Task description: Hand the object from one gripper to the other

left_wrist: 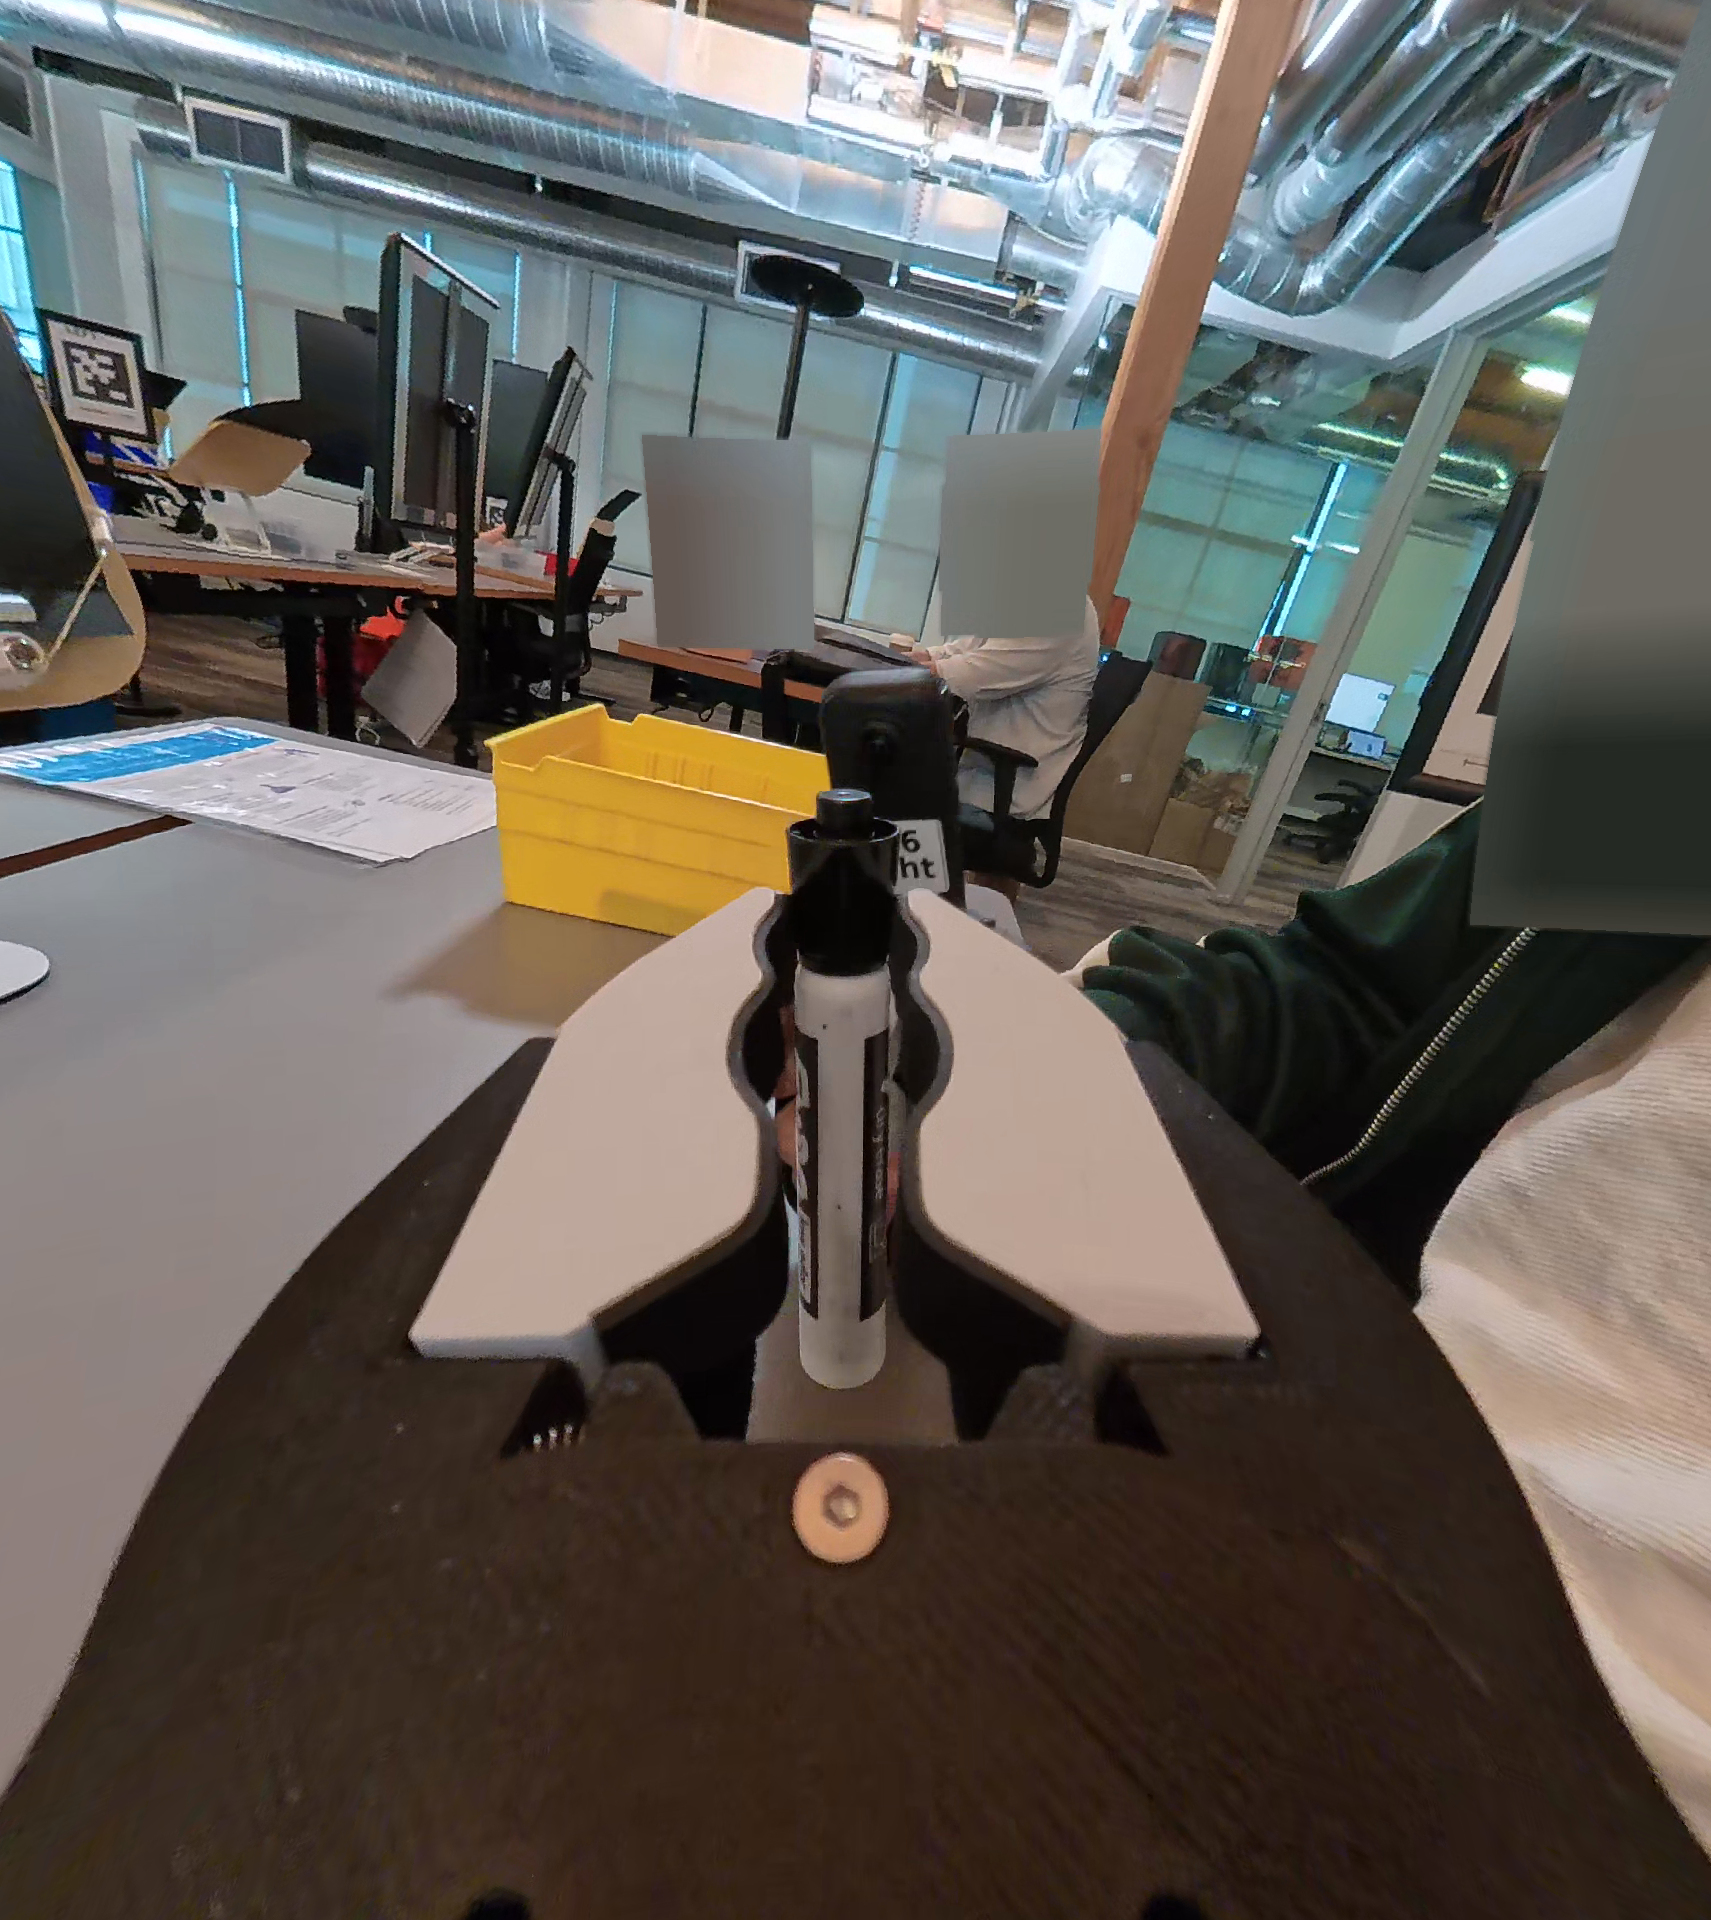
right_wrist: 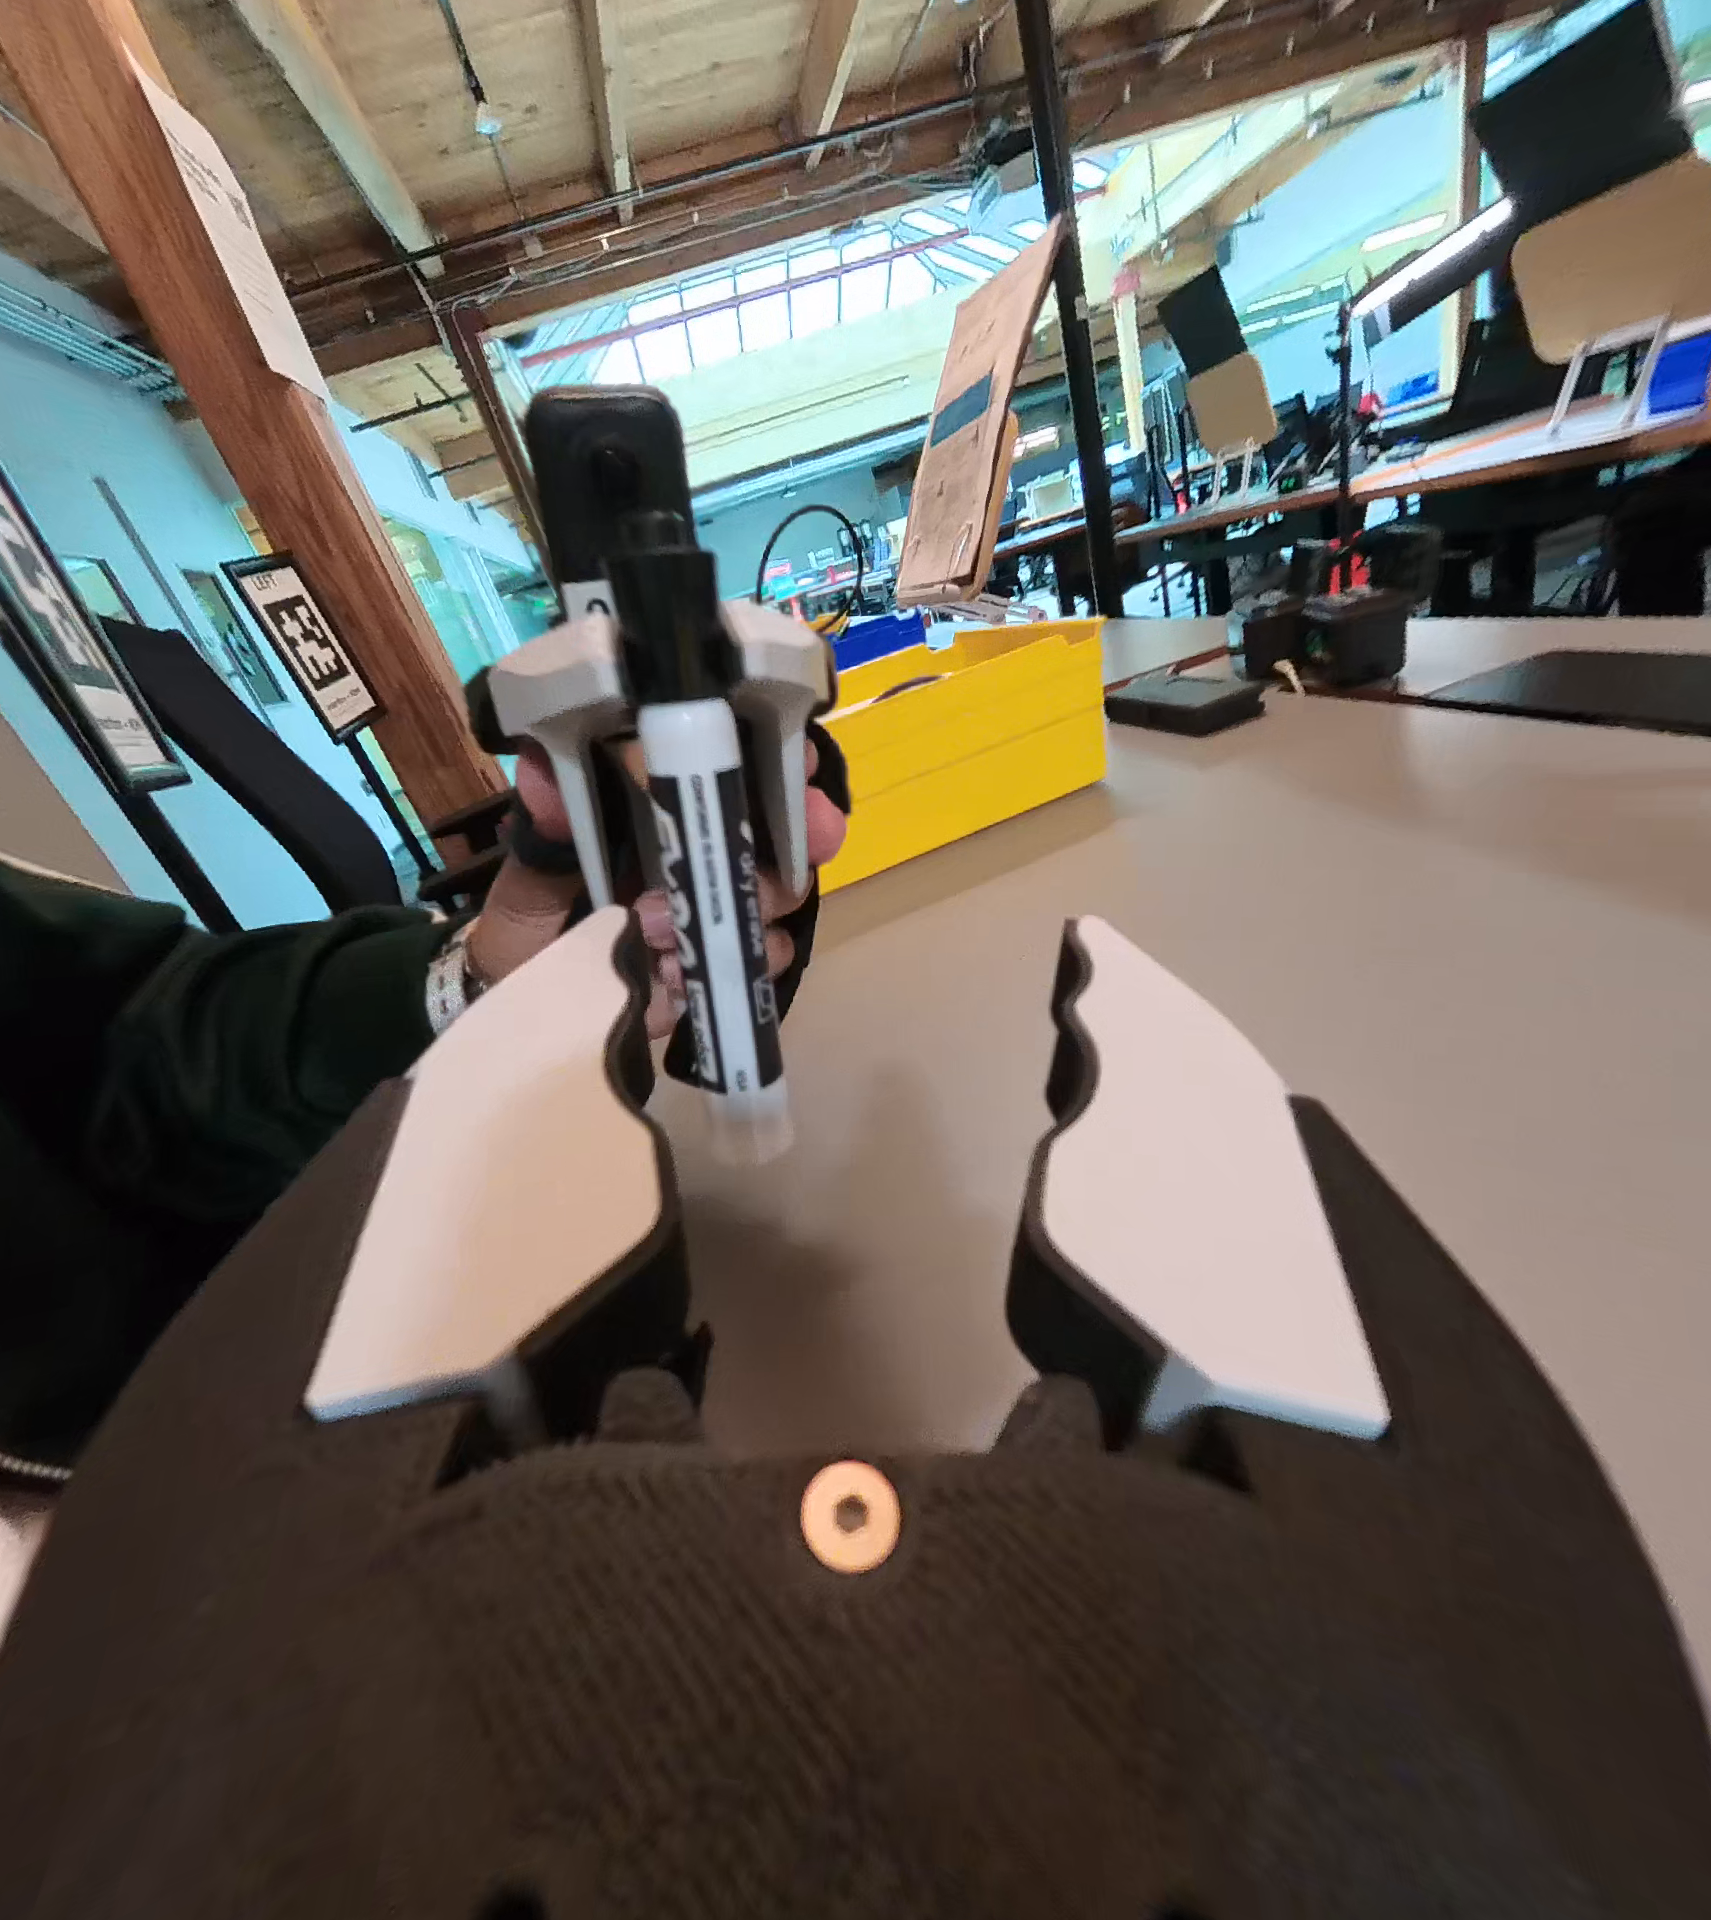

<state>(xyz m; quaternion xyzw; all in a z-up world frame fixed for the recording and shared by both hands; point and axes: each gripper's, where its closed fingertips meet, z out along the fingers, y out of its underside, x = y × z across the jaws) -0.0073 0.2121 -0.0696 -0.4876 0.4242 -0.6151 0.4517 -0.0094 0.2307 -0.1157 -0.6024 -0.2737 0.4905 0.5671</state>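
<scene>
Holding the marker (left_wrist: pixel 838 1122) by its black cap end, the left gripper (left_wrist: pixel 835 935) is pressed together on it, and the right gripper (right_wrist: pixel 846 997) is spread wide with nothing inside.

Seen from the right gripper, the white tail of the marker hangs just beyond its left finger (right_wrist: pixel 518 1143) and is not yet in the gap. The long axis of the marker is nearly upright, a little tilted. I judge the open jaws must come left and forward to close around the free lower barrel. Behind the marker stands a yellow bin (right_wrist: pixel 976 748) on the grey table (right_wrist: pixel 1350 935).
</scene>
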